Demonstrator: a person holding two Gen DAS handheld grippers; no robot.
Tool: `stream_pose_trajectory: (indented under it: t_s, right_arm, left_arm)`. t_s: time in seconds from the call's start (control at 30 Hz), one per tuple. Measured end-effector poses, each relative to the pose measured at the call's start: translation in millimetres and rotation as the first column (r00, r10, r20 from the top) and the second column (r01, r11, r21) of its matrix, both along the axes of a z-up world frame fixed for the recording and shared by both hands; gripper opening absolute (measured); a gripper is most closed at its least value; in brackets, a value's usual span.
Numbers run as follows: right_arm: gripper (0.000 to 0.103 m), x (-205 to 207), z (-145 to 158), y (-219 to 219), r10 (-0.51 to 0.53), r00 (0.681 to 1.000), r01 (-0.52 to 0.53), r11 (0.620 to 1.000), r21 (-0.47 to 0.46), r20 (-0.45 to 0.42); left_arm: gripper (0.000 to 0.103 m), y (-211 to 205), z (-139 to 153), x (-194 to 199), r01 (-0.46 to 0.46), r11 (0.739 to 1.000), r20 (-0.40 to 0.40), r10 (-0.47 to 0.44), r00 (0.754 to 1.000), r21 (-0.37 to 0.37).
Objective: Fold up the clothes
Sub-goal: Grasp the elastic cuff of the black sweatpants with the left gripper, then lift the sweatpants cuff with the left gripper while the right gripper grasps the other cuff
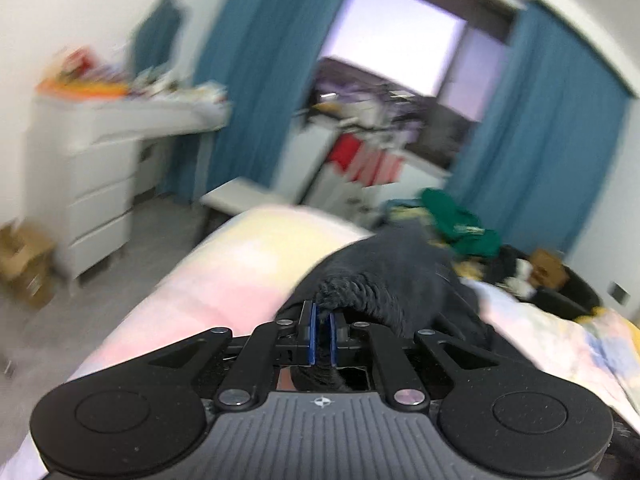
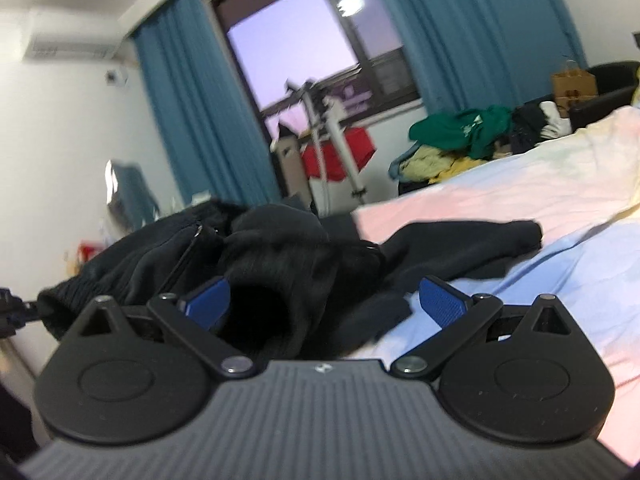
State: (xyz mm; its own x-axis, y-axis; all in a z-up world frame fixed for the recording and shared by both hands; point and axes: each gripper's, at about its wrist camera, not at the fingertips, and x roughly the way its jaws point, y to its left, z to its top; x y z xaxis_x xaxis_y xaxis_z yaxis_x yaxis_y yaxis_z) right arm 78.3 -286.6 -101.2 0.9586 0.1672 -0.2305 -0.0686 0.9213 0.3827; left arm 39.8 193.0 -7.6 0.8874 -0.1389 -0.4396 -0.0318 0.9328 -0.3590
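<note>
The left gripper [image 1: 322, 334] has its two blue pads pressed together on the ribbed edge of a black, soft zip-up jacket [image 1: 384, 284]. The right gripper [image 2: 326, 300] has its blue pads spread wide, with a dark fold of the same jacket [image 2: 276, 264] sitting between them, but the pads do not squeeze it. The jacket lies in a bunched heap on the bed, with one sleeve [image 2: 480, 240] stretched out flat across the sheet.

What could go wrong? The left pinch holds only a thin bit of the ribbed edge, so a hard tug could make the cloth slip out. The jacket is lumpy and twisted, so pulling it from one side may drag the whole heap along and not spread it flat. If the right gripper closes where it is, it may grab several layers at once, and the fold would come out crooked. The left view is blurry, so it is hard to tell just how much cloth is caught.

The bed has a soft sheet [image 2: 520, 184] in pink, pale yellow and light blue, with some wrinkles. At its far end sits a pile of other clothes, with a green top [image 2: 464, 128] uppermost. The room has tall blue curtains [image 2: 192, 120], a big window [image 2: 296, 48] showing a purple evening sky, a white chest of drawers [image 1: 96, 184] with clutter on top, and a brown cardboard box [image 1: 24, 260] on the grey floor.
</note>
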Motion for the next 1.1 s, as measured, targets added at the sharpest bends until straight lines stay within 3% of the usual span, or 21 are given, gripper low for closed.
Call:
stream_pose_trajectory:
  t_s: [0.17, 0.33, 0.5, 0.57, 0.6, 0.63, 0.8, 1.0, 1.03, 1.07, 1.1]
  right_arm:
    - [0.103, 0.6, -9.5, 34.0, 0.055, 0.994, -0.061, 0.996, -0.064, -0.091]
    - [0.103, 10.0, -24.3, 74.1, 0.128, 0.976, -0.154, 0.978, -0.141, -0.177]
    - [0.1, 17.6, -53.8, 108.4, 0.164, 0.952, -0.213, 0.961, -0.176, -0.259]
    - [0.091, 30.3, -65.2, 111.9, 0.145, 0.945, -0.193, 0.971, -0.143, -0.292]
    - [0.077, 37.7, -69.0, 111.2, 0.129, 0.945, -0.168, 0.98, -0.107, -0.3]
    - [0.071, 44.5, -72.2, 110.7, 0.118, 0.946, -0.149, 0.986, -0.081, -0.304]
    - [0.066, 70.8, -94.4, 112.5, 0.119, 0.943, -0.128, 0.992, -0.006, -0.312]
    - [0.053, 69.1, -86.6, 120.1, 0.146, 0.96, -0.148, 0.989, 0.013, -0.237]
    - [0.046, 67.8, -84.6, 120.9, 0.137, 0.962, -0.141, 0.99, -0.001, -0.238]
    - [0.027, 67.3, -82.3, 119.8, 0.114, 0.963, -0.122, 0.992, -0.021, -0.244]
    - [0.016, 66.7, -79.8, 118.0, 0.092, 0.964, -0.104, 0.994, -0.034, -0.249]
  left_arm:
    - [0.007, 56.6, -51.0, 3.0, -0.079, 0.994, -0.144, 0.067, 0.987, -0.08]
    - [0.009, 75.4, -46.0, 10.8, -0.085, 0.989, -0.161, 0.065, 0.985, -0.12]
    - [0.012, 63.2, -43.4, 12.8, -0.074, 0.994, -0.162, 0.061, 0.985, -0.074]
    - [0.012, 50.3, -46.5, 19.2, -0.05, 0.998, -0.167, 0.043, 0.985, -0.038]
    - [0.012, 44.3, -48.9, 23.5, -0.037, 0.999, -0.172, 0.034, 0.985, -0.013]
    - [0.012, 41.5, -51.4, 28.0, -0.029, 1.0, -0.177, 0.03, 0.984, 0.004]
    - [0.018, 32.9, -64.3, 43.3, -0.017, 0.998, -0.205, 0.027, 0.978, 0.052]
    - [0.029, 24.0, -67.1, 47.4, -0.003, 0.99, -0.214, 0.034, 0.976, 0.143]
    - [0.033, 21.0, -66.7, 46.9, 0.002, 0.985, -0.217, 0.035, 0.976, 0.17]
    - [0.043, 18.1, -66.5, 46.1, 0.006, 0.98, -0.221, 0.039, 0.974, 0.198]
    - [0.051, 15.4, -66.7, 44.4, 0.006, 0.973, -0.23, 0.048, 0.972, 0.229]
